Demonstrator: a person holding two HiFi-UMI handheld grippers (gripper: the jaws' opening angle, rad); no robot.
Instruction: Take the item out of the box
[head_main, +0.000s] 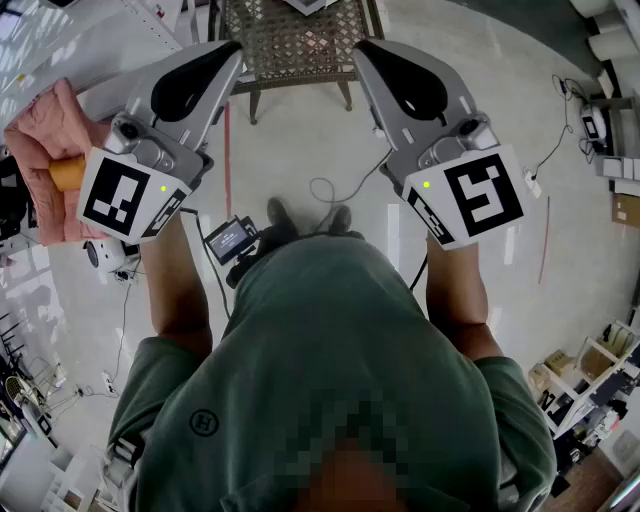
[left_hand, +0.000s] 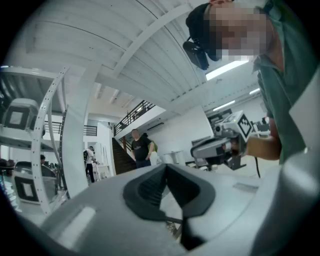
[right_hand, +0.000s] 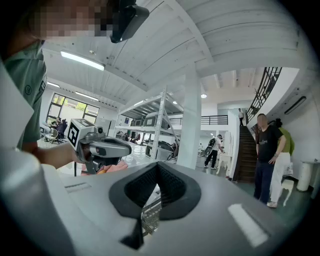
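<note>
Grey left gripper (head_main: 225, 55) and right gripper (head_main: 372, 55) pointed forward above a pale floor (head_main: 300, 150) in the head view. No box or item showed there, so neither hand could be judged nearer.

Left gripper view: jaws together, nothing between; no box.

Right gripper view: jaws likewise together and empty. Beyond them lay an open hall with shelving (right_hand: 155, 125) and a bystander (right_hand: 265, 155).

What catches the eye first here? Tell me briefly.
The left tongs and right tongs, raised side by side at the top of the head view, both shut and empty. Pink cloth bunches at the left edge, and a green shirt fills the foreground.
</note>
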